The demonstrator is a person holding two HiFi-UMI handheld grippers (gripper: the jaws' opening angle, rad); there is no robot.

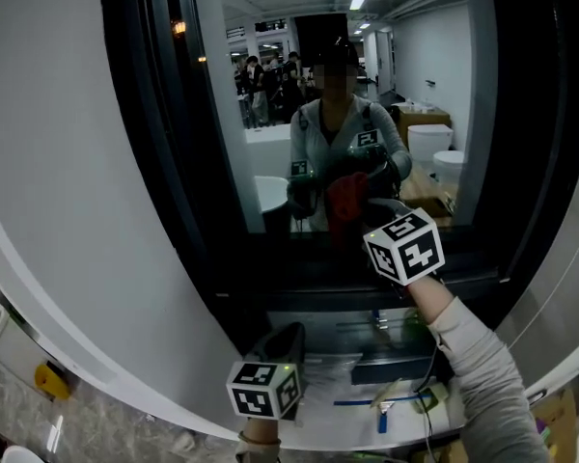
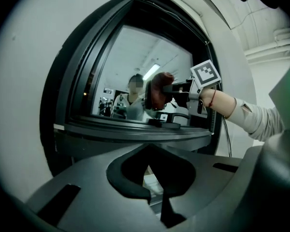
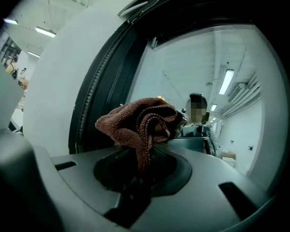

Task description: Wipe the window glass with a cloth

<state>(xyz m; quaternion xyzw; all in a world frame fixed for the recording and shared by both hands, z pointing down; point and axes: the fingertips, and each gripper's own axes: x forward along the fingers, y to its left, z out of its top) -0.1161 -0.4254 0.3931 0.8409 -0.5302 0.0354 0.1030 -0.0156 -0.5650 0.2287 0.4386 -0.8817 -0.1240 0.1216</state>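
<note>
Right tongs [image 3: 137, 175] clamp the cloth [image 3: 140, 122], bunched and held up near the glass [image 3: 203, 66] — likely for wiping. Left tongs [image 2: 152, 195] closed, empty — idle, low below the glass.

R gripper [image 1: 369, 206] is up high, close to the window glass [image 1: 270, 75]. Its jaws pinch the brown cloth [image 3: 140, 122] tight. R arm [image 1: 475, 355] is stretched out toward the glass, w/ a grey sleeve down to the wrist. L gripper [image 1: 288, 340] sits low, under the glass & points up at it, jaws together w/ nothing in them.
</note>
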